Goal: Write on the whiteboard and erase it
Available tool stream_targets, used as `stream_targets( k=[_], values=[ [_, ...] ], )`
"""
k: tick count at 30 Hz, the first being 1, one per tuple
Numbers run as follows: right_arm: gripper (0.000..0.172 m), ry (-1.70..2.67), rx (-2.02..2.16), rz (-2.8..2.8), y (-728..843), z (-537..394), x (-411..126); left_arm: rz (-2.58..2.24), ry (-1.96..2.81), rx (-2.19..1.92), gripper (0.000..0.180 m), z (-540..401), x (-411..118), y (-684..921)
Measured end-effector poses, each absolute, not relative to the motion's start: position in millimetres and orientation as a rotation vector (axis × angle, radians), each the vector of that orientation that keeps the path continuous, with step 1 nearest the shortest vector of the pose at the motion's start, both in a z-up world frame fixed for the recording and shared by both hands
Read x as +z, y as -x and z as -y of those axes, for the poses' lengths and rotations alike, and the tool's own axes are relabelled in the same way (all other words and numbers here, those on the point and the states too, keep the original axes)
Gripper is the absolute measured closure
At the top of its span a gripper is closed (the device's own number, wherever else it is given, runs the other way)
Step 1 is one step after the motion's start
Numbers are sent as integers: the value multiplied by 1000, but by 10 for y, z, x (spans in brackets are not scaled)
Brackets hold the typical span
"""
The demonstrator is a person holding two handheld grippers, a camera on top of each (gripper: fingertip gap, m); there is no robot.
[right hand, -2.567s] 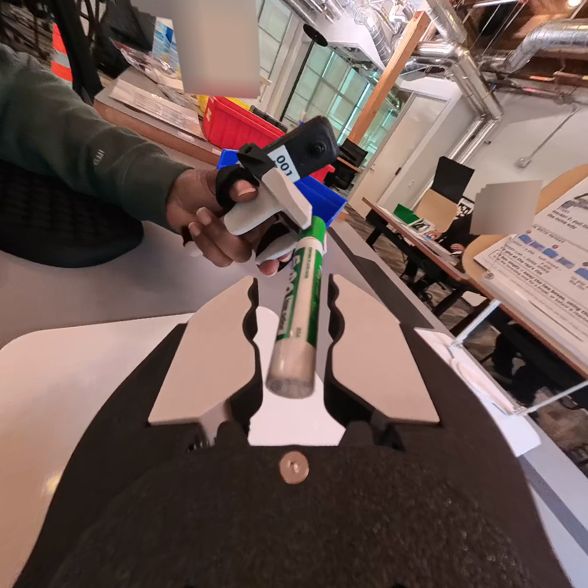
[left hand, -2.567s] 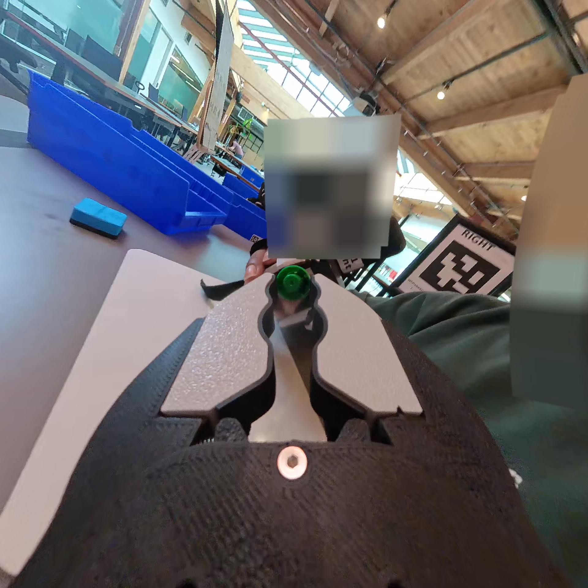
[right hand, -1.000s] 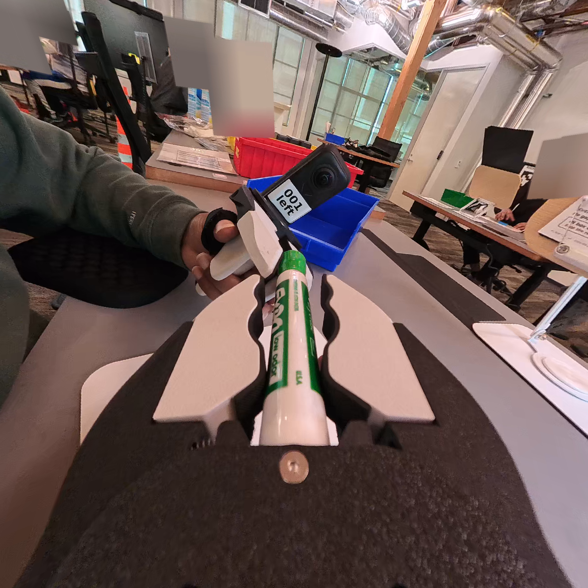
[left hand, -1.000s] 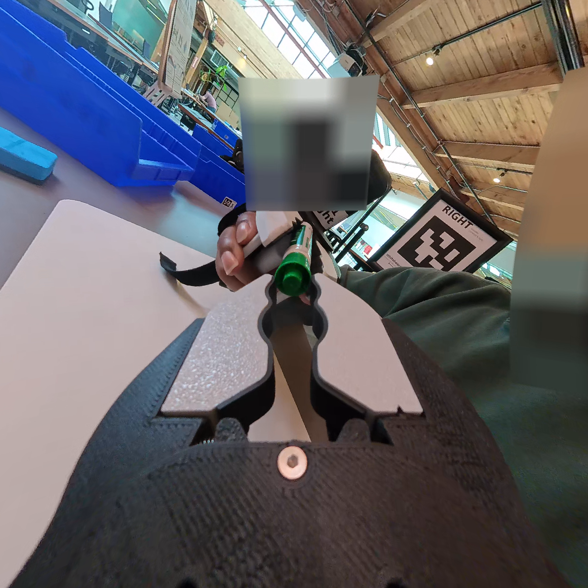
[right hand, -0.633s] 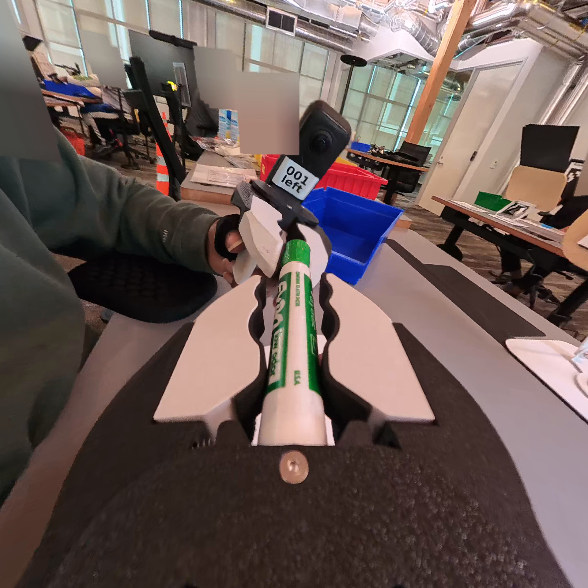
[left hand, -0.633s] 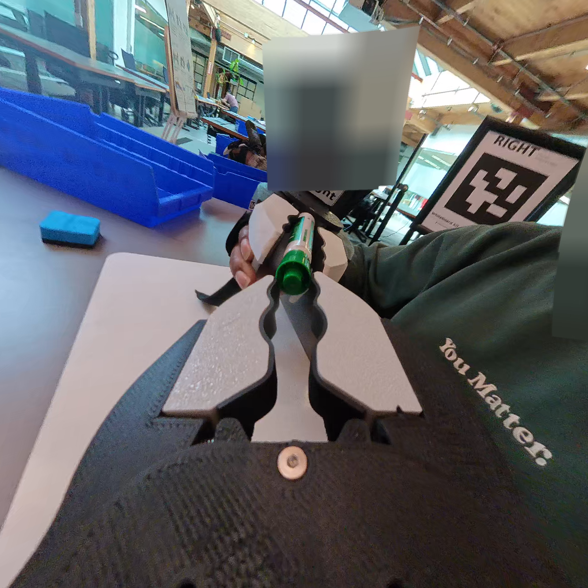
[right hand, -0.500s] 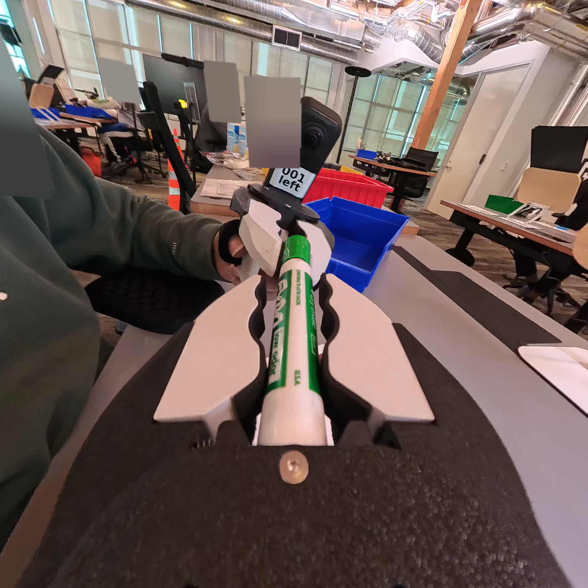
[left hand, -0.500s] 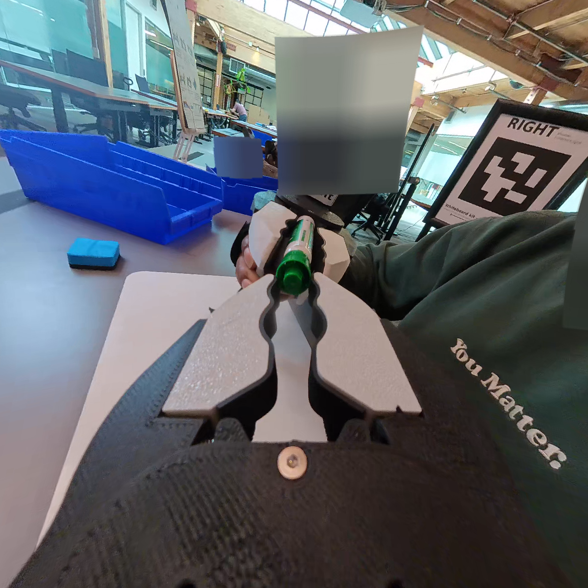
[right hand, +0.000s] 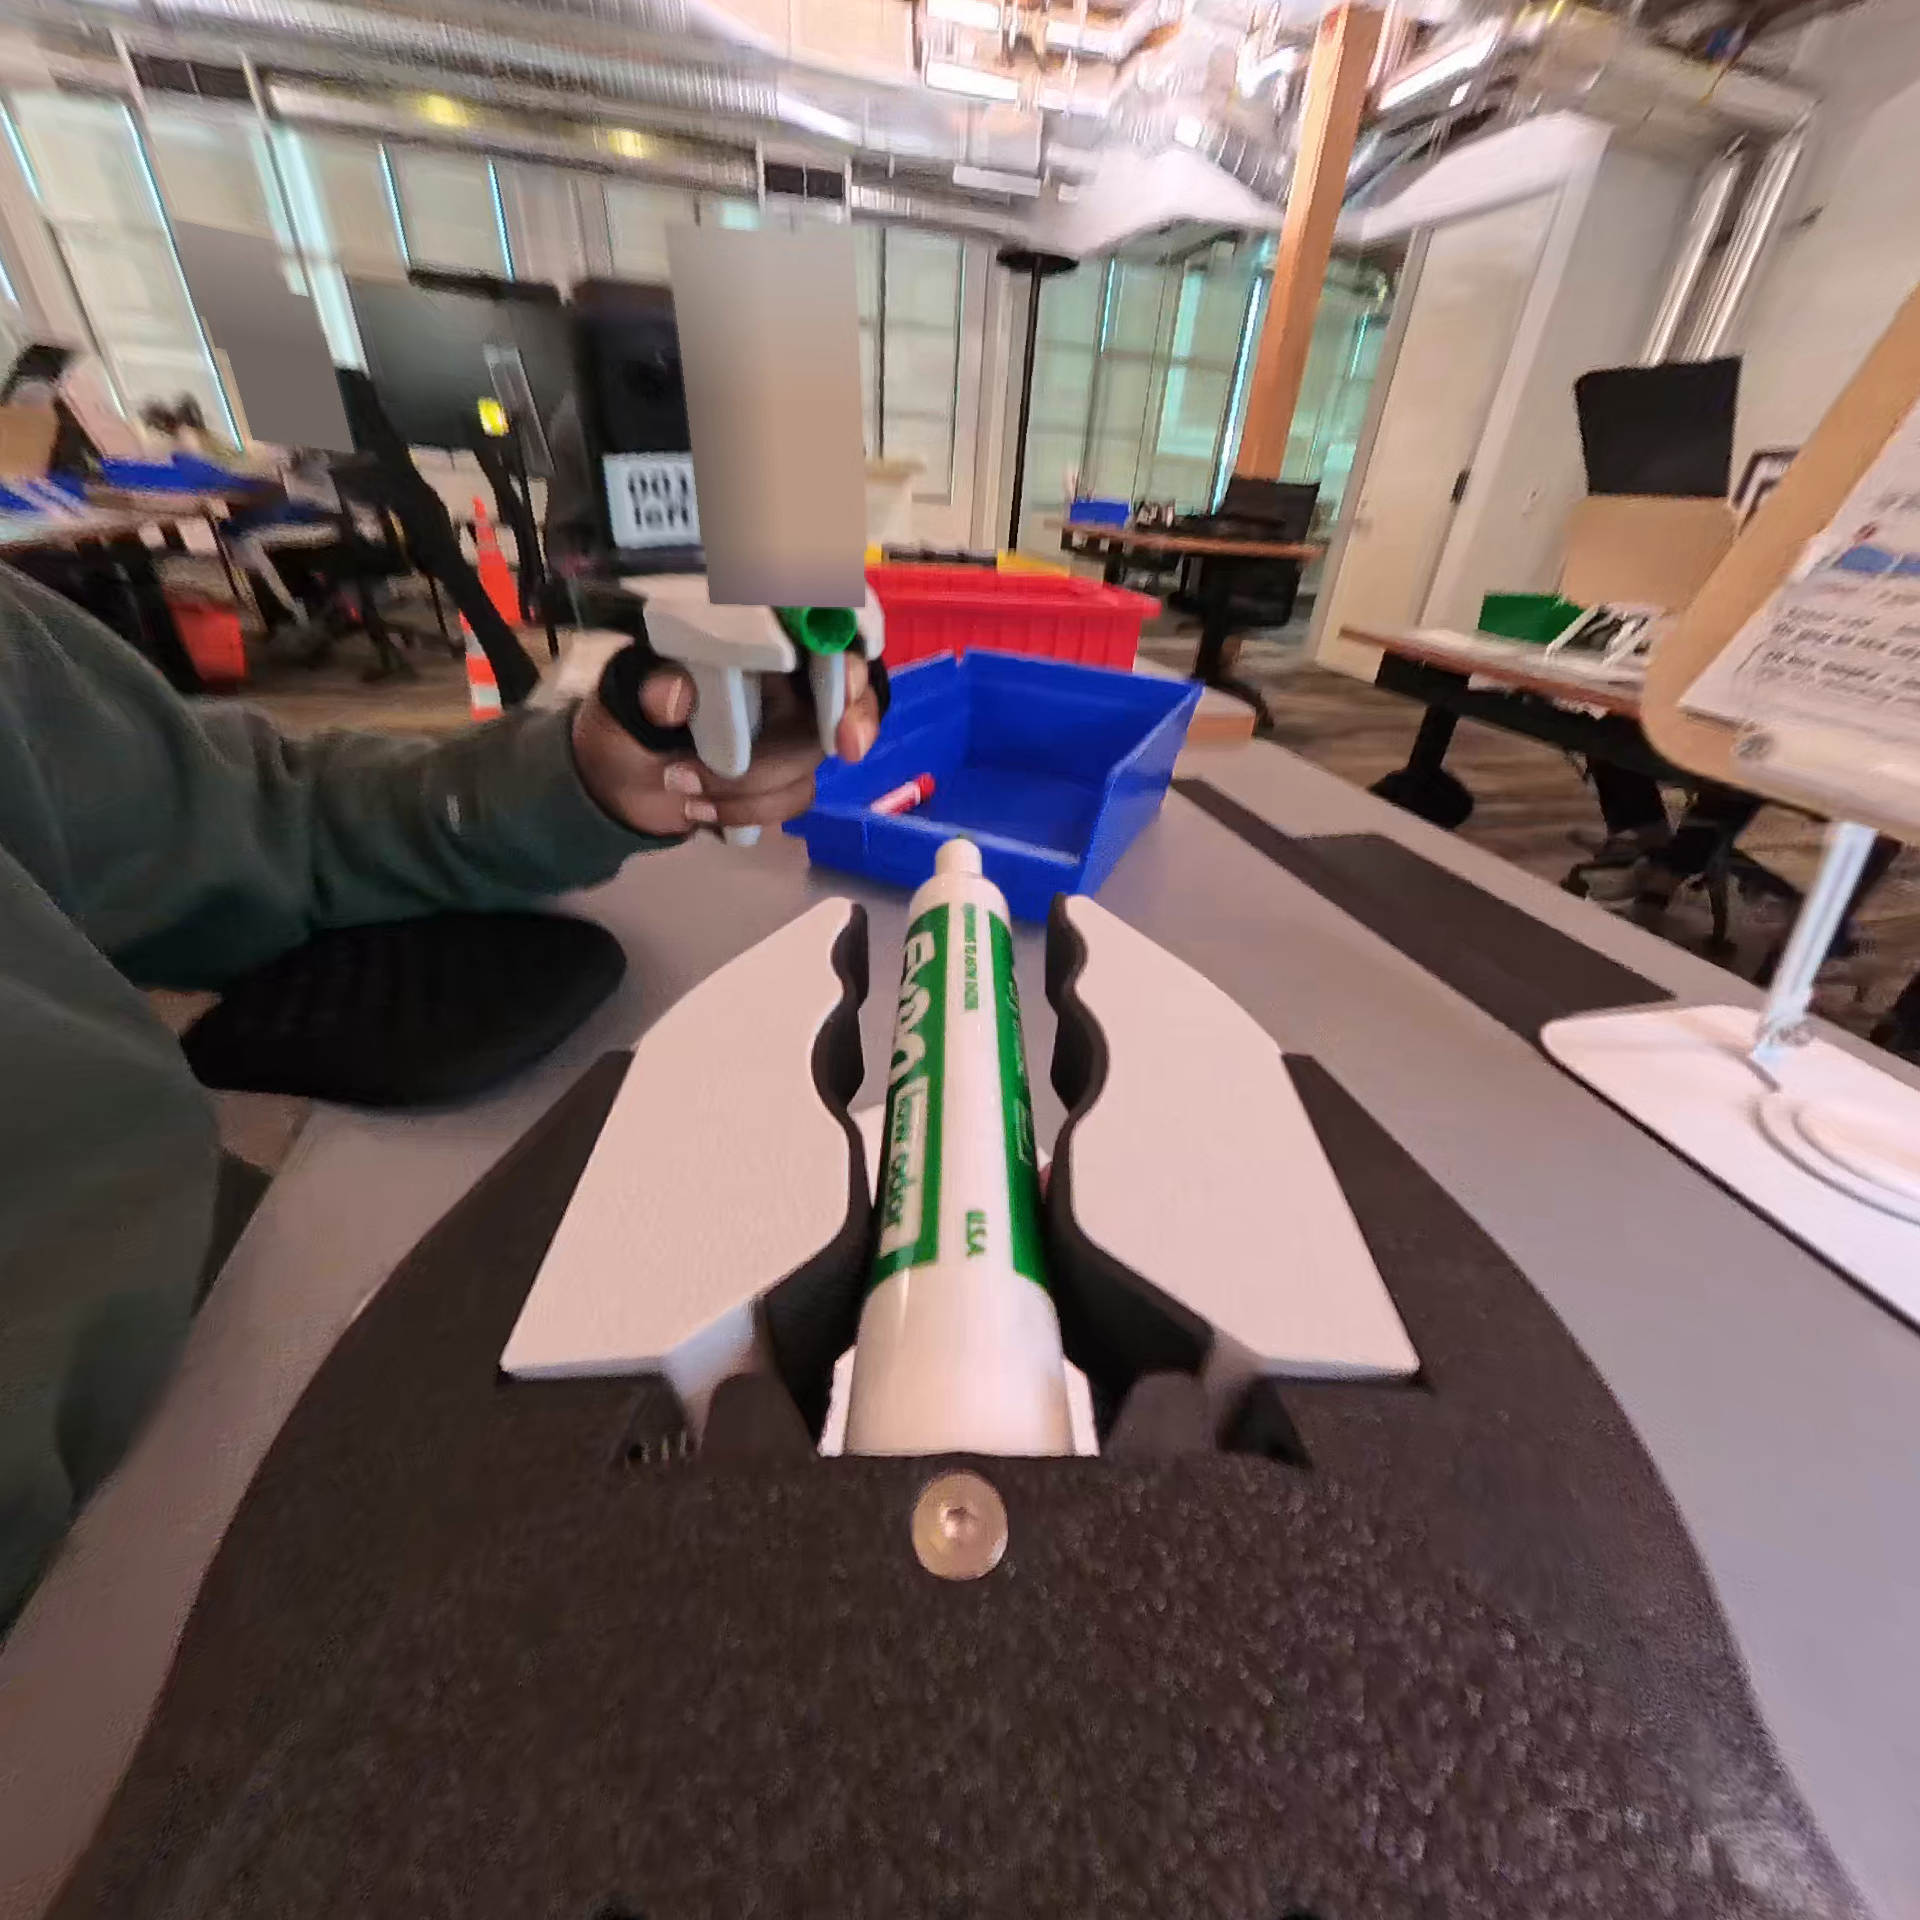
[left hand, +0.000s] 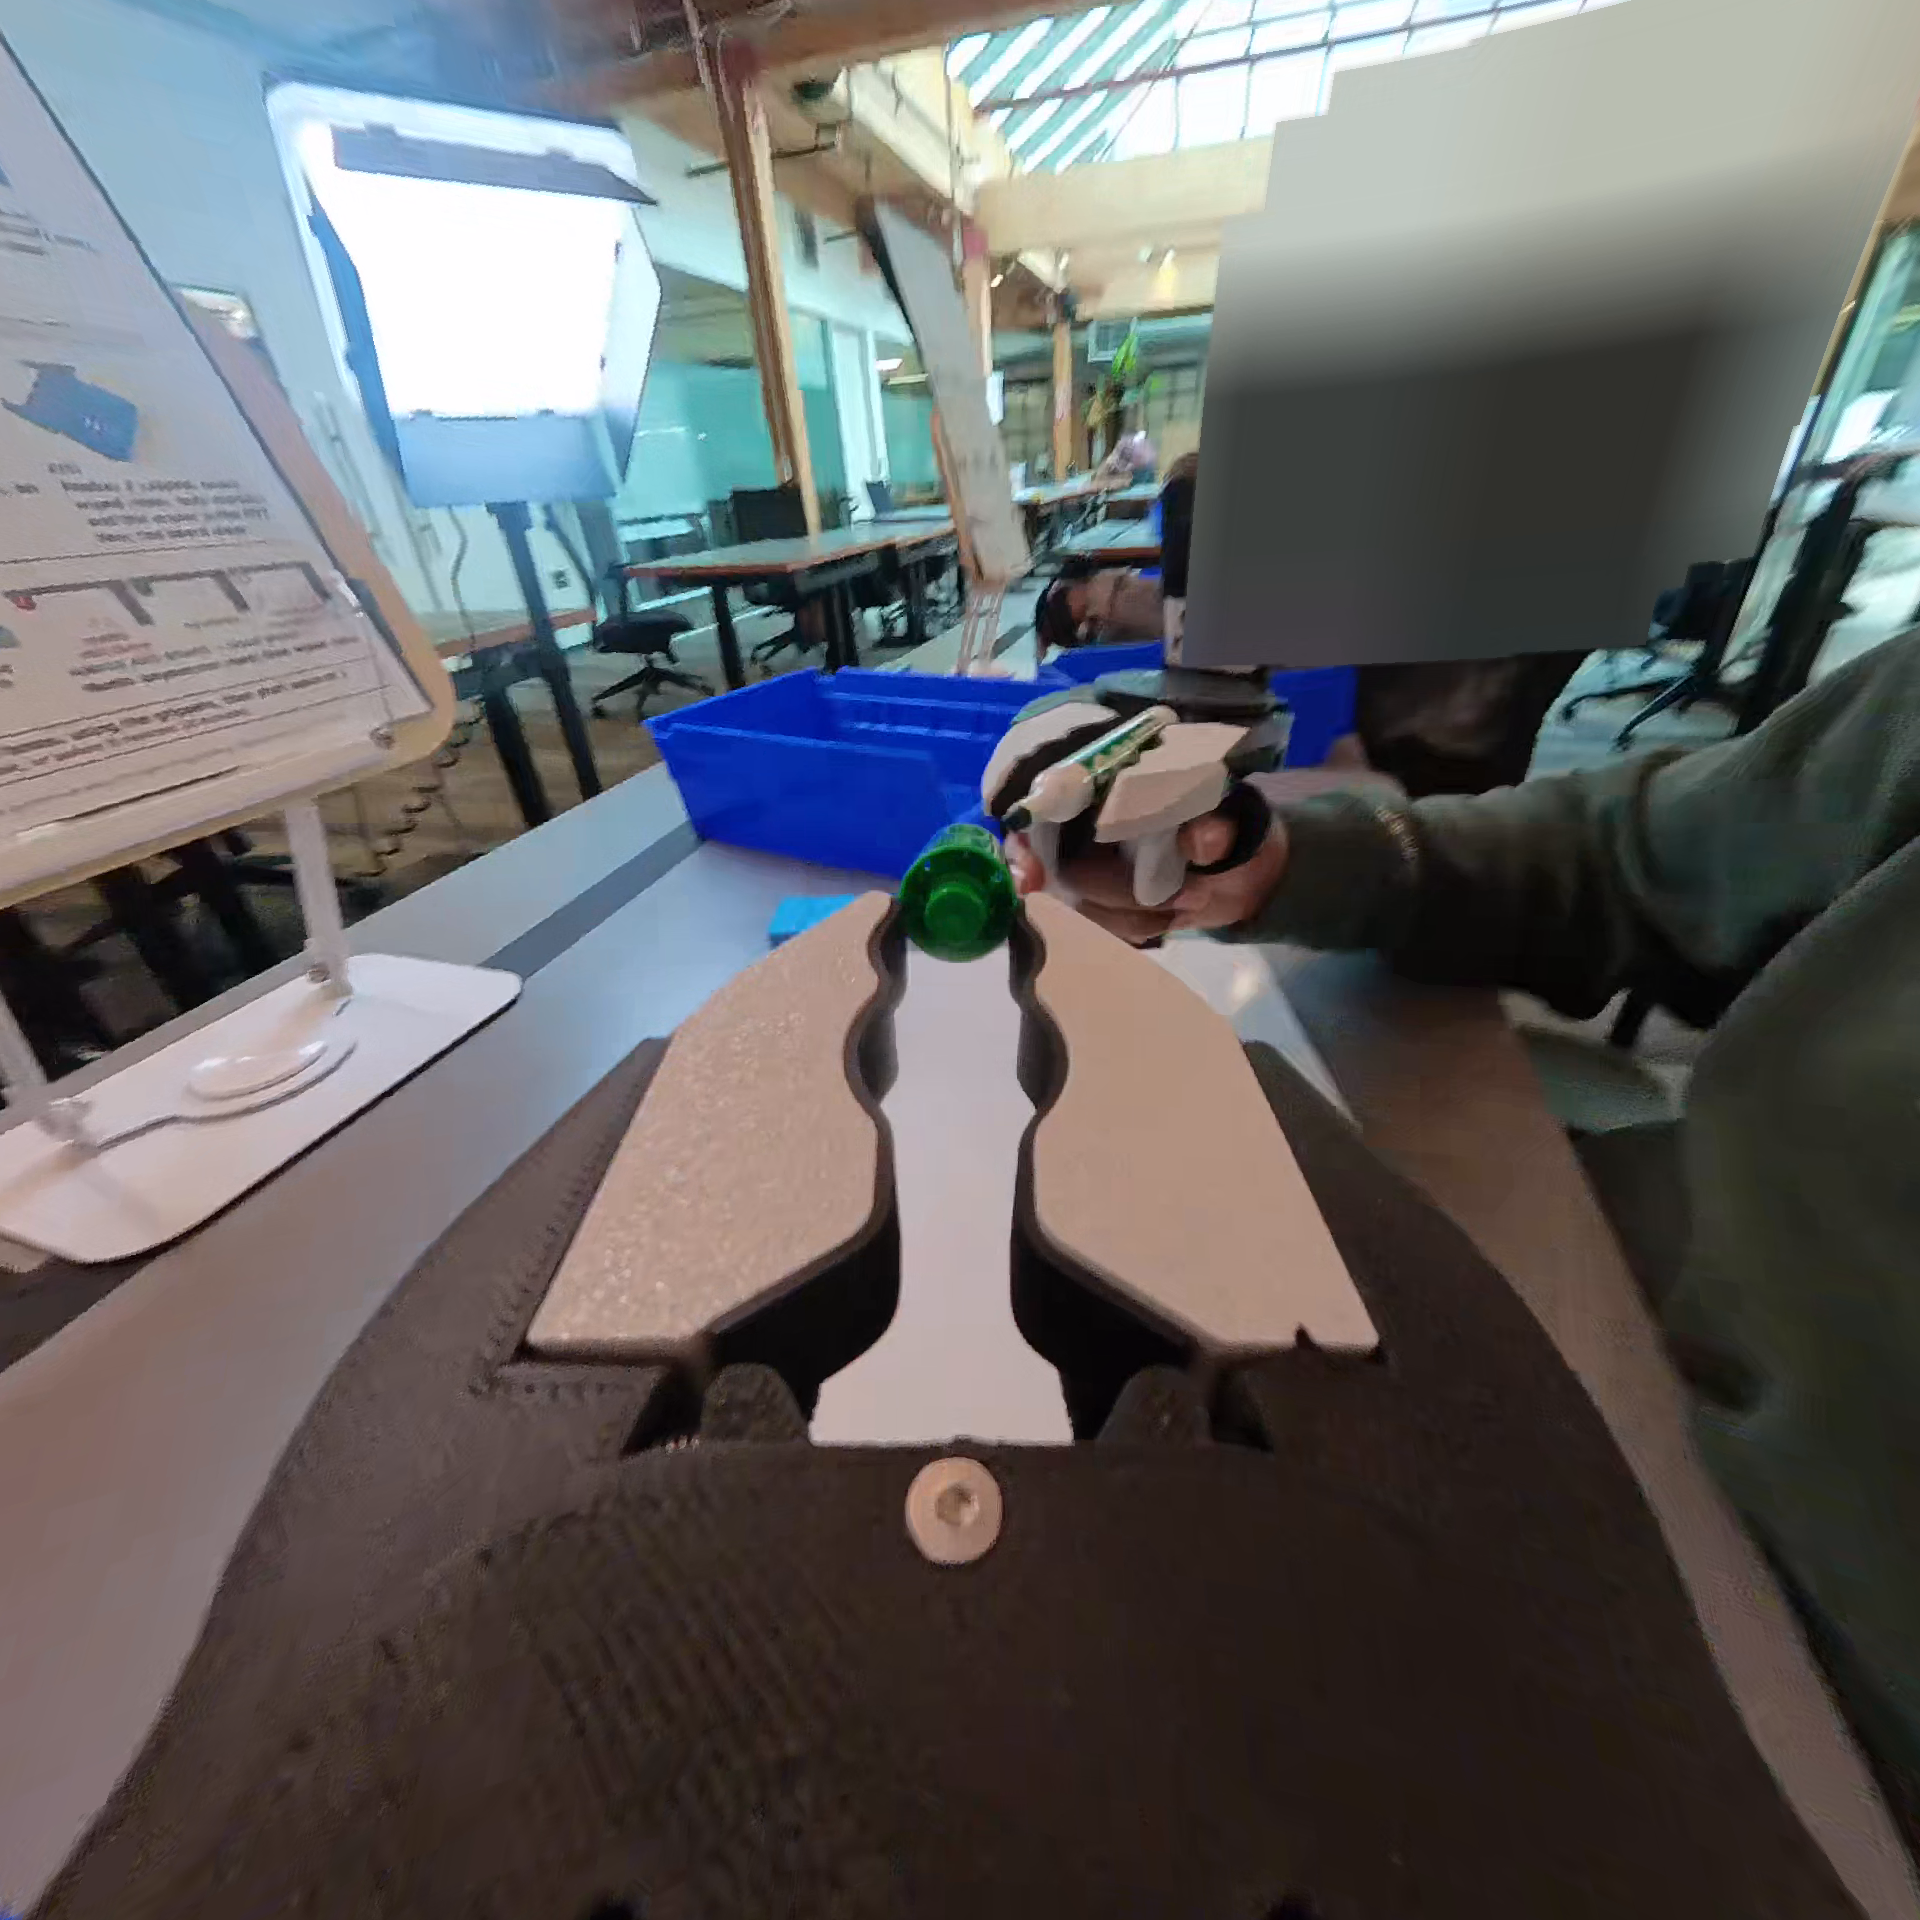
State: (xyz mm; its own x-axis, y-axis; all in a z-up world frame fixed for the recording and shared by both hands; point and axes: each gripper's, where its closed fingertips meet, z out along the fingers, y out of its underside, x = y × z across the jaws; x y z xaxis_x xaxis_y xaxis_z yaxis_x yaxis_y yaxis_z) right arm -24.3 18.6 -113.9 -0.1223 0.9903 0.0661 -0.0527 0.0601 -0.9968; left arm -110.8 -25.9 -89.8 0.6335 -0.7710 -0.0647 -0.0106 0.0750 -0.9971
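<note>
Left gripper [left hand: 956, 920], left wrist view: fingers pinched on a green marker cap [left hand: 958, 896] at their very tips, the cap's closed end toward the camera. Beyond it, the right gripper [left hand: 1081, 774] carries the uncapped marker [left hand: 1091, 764], dark nib bare and well apart from the cap. White whiteboard [left hand: 951, 1195] lies on the grey table under the fingers; what shows of it bears no marks. Blue eraser [left hand: 805, 916] rests on the table past the left finger, in front of a blue bin [left hand: 821, 764]; a stand-up instruction sheet [left hand: 156, 520] is at left. Right gripper [right hand: 956, 914], right wrist view: fingers clamped on the green-and-white marker barrel [right hand: 961, 1122], nib pointing away over the table toward a blue bin [right hand: 997, 779] that holds a red marker [right hand: 902, 792]. Left gripper [right hand: 821, 629] shows farther off, cap between its fingers. Judged progress: uncapping done; writing and erasing both remain. Only the left view shows the eraser and much of the board; only the right shows the red marker.
</note>
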Motion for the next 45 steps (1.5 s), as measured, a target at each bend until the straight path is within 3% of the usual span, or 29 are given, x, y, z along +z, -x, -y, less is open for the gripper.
stream_targets(
  k=[1, 12, 19, 29, 45],
  values=[
    [138, 1089, 1238, 1331, 289, -188, -1236, -721, 1411, -601, 161, 213, -954, 1136],
    [137, 1300, 1035, 1584, 333, -231, -1797, -916, 1743, -251, 161, -81, -2048, 1401],
    [137, 1323, 977, 1643, 332, -217, -1929, -1032, 1776, -84, 161, -88, -2311, 1445],
    [137, 1444, 976, 1683, 453, -201, -2107, -1036, 1762, -106, 160, -12, -2369, 1381],
    [137, 1650, 777, 1915, 733, -199, -2323, -750, 1679, -437, 161, 139, -2048, 1482]
  ],
)
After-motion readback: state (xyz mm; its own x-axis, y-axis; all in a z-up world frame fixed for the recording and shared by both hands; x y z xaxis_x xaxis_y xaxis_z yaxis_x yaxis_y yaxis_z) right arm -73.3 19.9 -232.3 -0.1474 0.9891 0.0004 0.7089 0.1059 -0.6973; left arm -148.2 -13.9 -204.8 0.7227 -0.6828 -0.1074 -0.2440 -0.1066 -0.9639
